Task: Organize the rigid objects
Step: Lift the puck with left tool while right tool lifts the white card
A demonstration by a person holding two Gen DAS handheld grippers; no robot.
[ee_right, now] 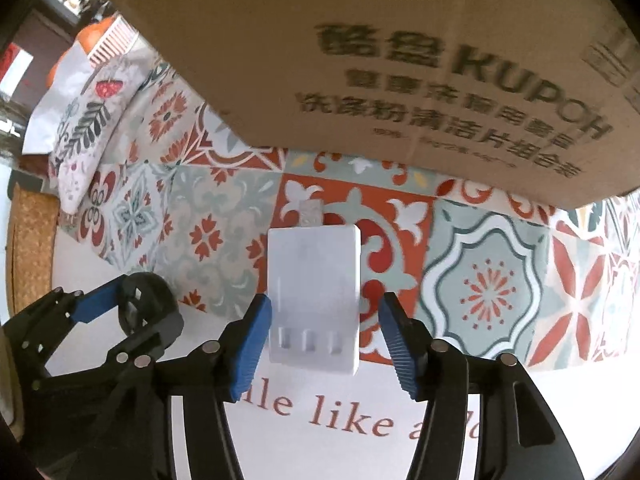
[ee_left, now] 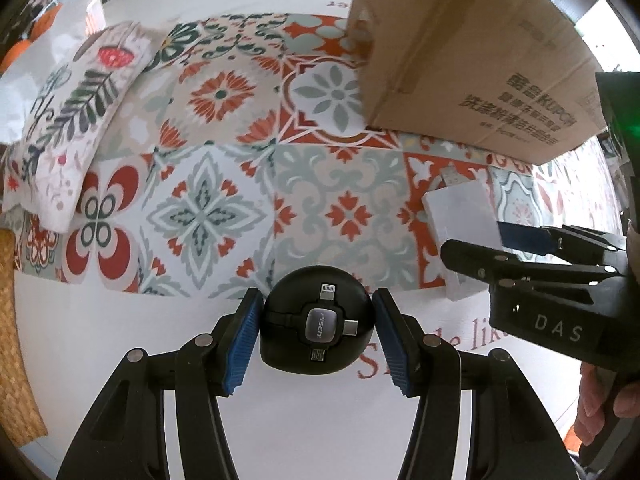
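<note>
Cardboard box (ee_right: 380,60) looms just behind both tools, likely the drop-off: the left gripper (ee_left: 318,336) straddles the black cable reel (ee_left: 318,330), seemingly barely pinching, while the right gripper (ee_right: 325,336) brackets the white charger (ee_right: 314,296), jaws apart.

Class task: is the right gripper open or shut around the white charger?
Open. The right gripper straddles the white charger; a gap shows beside its right blue pad.

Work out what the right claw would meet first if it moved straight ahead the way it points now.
The white rectangular block already lying between the right claw's open fingers; beyond it, probably the cardboard box, though depth is unclear.
</note>
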